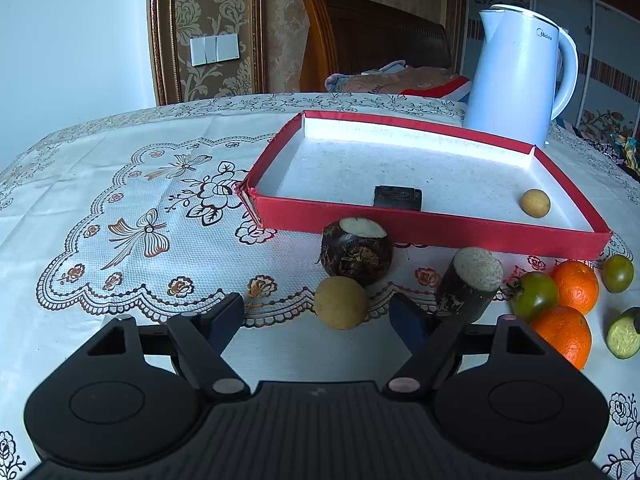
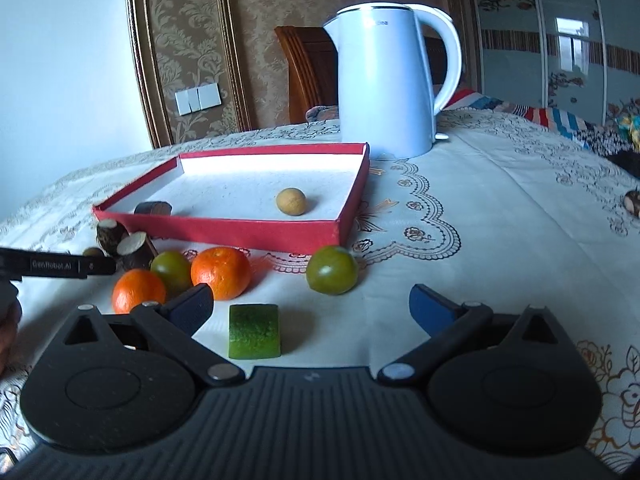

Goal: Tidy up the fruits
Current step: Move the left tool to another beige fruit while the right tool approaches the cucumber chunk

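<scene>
My left gripper (image 1: 316,320) hangs open low over the tablecloth, and a tan round fruit (image 1: 341,303) lies between its fingertips, untouched. Two dark cane chunks (image 1: 356,250) (image 1: 468,280) stand just beyond it. A red tray (image 1: 432,232) holds another tan fruit (image 1: 535,202) and a dark chunk (image 1: 398,197). My right gripper (image 2: 312,312) is open too, with a green cucumber piece (image 2: 254,332) lying between its fingers, nearer the left one. Two oranges (image 2: 221,272) (image 2: 138,290) and two green round fruits (image 2: 332,270) (image 2: 171,272) lie in front of the tray (image 2: 240,232).
A white electric kettle (image 2: 384,80) stands behind the tray's right corner. One of the left gripper's fingers (image 2: 60,266) reaches in at the left of the right wrist view. A wooden chair and bedding lie beyond the table's far edge. A small brown object (image 2: 634,202) sits far right.
</scene>
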A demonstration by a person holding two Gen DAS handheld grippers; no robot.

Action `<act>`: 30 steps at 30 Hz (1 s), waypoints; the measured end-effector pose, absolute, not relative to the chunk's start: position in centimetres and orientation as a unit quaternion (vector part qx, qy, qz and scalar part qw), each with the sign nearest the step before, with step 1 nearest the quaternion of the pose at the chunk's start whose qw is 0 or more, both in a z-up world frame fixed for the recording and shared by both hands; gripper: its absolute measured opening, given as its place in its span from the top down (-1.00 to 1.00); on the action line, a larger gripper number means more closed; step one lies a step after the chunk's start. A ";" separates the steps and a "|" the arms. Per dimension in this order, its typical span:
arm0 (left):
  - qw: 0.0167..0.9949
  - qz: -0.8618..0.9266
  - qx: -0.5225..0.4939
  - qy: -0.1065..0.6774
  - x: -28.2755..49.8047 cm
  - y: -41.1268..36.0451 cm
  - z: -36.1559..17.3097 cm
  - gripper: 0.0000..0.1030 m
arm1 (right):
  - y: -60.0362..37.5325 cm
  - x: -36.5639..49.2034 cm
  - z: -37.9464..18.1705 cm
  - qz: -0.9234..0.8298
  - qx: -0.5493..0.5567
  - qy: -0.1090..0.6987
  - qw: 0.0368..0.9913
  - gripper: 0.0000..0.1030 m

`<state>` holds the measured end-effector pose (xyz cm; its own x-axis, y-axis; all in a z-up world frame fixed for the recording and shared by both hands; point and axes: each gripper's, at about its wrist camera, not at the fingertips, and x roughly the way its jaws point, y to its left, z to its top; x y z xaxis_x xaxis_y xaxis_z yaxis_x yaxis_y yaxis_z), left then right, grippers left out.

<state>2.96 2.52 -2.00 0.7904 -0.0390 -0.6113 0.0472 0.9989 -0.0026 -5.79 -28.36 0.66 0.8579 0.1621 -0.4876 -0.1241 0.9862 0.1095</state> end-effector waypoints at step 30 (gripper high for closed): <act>0.945 -0.022 0.017 0.325 3.2 2.2 -2.1 -0.60 | -27.3 -5.1 0.3 0.080 0.000 0.286 0.955 -0.91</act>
<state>3.15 2.18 -2.15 0.7881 -0.0310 -0.6147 0.0537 0.9984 0.0185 -5.14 -27.33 0.27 0.8231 0.1534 -0.5468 -0.1540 0.9870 0.0451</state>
